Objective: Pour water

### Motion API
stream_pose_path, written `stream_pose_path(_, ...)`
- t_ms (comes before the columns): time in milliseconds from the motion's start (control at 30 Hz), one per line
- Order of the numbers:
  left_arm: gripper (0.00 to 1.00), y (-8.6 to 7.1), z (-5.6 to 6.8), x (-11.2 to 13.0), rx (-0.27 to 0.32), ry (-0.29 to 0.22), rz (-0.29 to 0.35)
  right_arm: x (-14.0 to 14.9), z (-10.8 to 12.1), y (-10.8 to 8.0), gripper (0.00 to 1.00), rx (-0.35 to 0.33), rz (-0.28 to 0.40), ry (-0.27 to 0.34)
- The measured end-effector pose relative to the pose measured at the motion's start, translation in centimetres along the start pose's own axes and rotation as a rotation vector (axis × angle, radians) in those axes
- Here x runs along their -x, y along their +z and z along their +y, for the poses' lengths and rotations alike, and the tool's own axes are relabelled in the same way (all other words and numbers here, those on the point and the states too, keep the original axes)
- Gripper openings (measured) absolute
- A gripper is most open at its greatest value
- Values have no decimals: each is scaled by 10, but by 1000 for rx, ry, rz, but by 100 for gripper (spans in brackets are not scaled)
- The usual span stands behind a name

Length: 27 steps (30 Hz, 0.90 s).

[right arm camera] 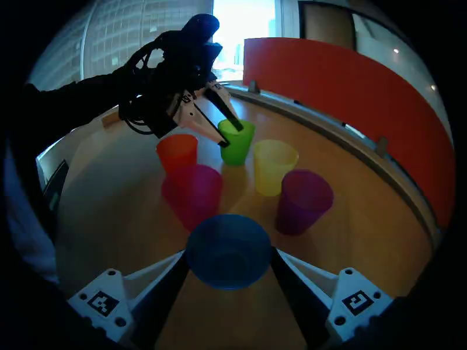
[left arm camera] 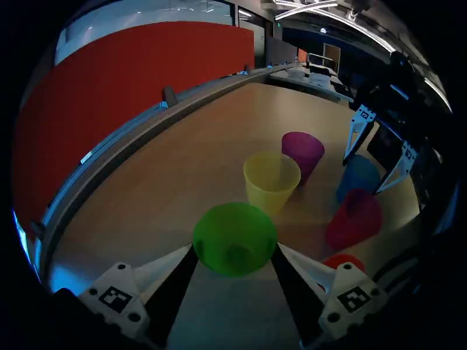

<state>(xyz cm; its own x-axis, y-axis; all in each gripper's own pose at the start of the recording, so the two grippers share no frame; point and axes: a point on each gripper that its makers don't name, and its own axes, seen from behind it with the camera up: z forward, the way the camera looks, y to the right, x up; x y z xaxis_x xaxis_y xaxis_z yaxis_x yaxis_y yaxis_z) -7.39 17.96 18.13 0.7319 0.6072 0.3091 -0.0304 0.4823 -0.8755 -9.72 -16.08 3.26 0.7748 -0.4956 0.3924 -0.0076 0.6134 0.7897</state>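
Note:
A green cup (left arm camera: 234, 236) sits between the fingers of my left gripper (left arm camera: 234, 252), which is shut on its sides. In the right gripper view the same green cup (right arm camera: 236, 143) stands at the far end of the cluster, with the left gripper (right arm camera: 232, 133) clamped around its rim. My right gripper (right arm camera: 229, 255) is shut on a blue cup (right arm camera: 227, 251). The left gripper view shows that blue cup (left arm camera: 357, 175) with the right gripper (left arm camera: 362, 175) flanking it. I cannot see water in either cup.
On the wooden table (left arm camera: 192, 169) between the grippers stand a yellow cup (right arm camera: 273, 166), a purple cup (right arm camera: 302, 201), a magenta cup (right arm camera: 195, 192) and an orange cup (right arm camera: 177, 151). A rail (left arm camera: 146, 125) and a red partition (left arm camera: 128, 87) border the table. A dark sleeve (right arm camera: 87, 93) holds the left gripper.

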Motion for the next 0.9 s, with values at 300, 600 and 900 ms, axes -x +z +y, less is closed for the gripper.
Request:
stream_pose_path(300,86,-12,2,-4,-14,9,9,2,-1,3,92,7,-8,-21)
stream_pose_path(600,86,-25,5,-9,-30,5,27,1,1,-1,90,21,10,-23)
stream_pose_path(900,86,-47,8,-19,-63,-17,80,-20,2,-18,90,48,85,-5)
